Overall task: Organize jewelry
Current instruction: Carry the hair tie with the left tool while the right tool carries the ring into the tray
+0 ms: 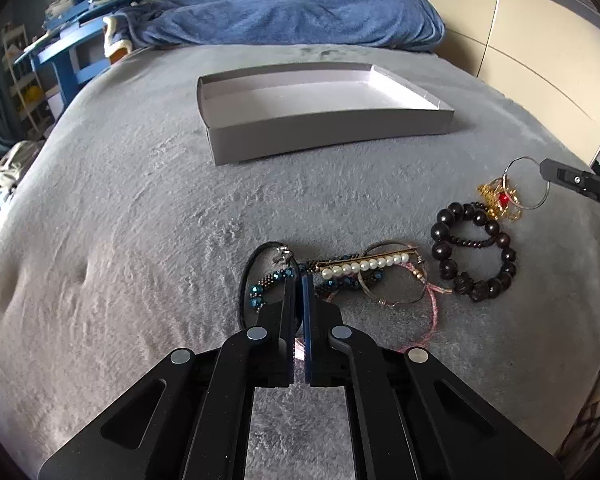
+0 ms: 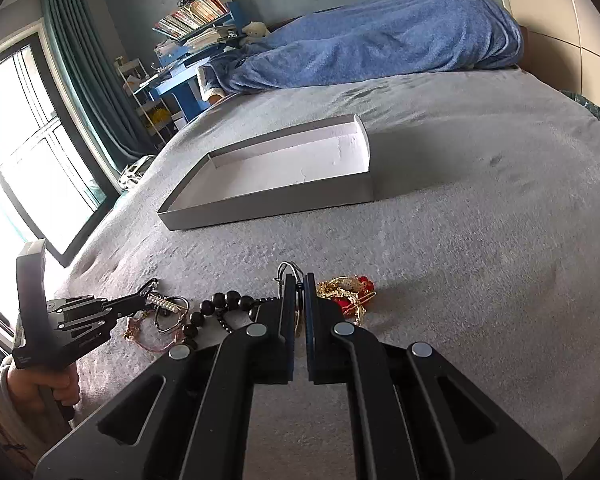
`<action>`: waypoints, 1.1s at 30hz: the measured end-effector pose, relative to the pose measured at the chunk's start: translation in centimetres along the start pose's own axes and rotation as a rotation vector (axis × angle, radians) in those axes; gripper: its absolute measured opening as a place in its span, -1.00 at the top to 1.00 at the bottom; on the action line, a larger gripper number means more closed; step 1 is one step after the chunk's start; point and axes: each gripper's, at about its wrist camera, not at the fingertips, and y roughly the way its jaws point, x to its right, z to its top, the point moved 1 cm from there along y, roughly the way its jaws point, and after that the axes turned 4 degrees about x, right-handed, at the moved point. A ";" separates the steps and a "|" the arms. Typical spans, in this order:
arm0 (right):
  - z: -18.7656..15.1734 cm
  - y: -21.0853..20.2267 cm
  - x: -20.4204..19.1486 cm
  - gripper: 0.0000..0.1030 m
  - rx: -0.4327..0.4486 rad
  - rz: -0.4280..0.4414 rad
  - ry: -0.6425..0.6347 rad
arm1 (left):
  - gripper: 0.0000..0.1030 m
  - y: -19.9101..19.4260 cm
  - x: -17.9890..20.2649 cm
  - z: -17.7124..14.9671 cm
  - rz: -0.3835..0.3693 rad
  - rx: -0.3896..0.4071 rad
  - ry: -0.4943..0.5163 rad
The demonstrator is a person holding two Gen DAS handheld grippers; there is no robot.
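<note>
You are working over a bed [image 1: 140,208] covered in a grey plush blanket, with a blue blanket [image 1: 292,12] heaped along the top of the frame. A blue desk [image 1: 72,48] piled with books sits in the upper left, and in the right wrist view a window [image 2: 28,136] with teal curtains fills the left side. A shallow grey box [image 1: 324,128] lies open on the bed at centre, well apart from the jewelry.

Your left gripper [image 1: 299,280] has its fingers nearly closed, a narrow slit between the blue pads, tips down among the pile at lower centre: a black cord [image 1: 246,276], a blue beaded strand [image 1: 260,290], a pearl bar [image 1: 366,266], a wire bangle [image 1: 396,280] and a pink thread bracelet [image 1: 434,304]. The cord runs behind the left finger; whether the pads actually pinch it cannot be told.

Your right gripper [image 2: 299,280] is likewise almost shut, with a thin wire ring [image 2: 290,269] showing at the tips. In the left wrist view that wire hoop [image 1: 528,182] meets the gripper tip at the right edge, beside a gold and red charm cluster [image 1: 500,200] and a dark wooden bead bracelet [image 1: 472,252].

The contact points of both grippers are hidden by the fingers themselves, and the pile's strands overlap too much to separate cleanly.
</note>
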 end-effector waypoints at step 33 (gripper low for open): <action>11.4 10.6 1.2 0.92 0.022 -0.029 -0.074 | 0.93 2.1 -2.7 15.5 -0.112 0.218 -0.053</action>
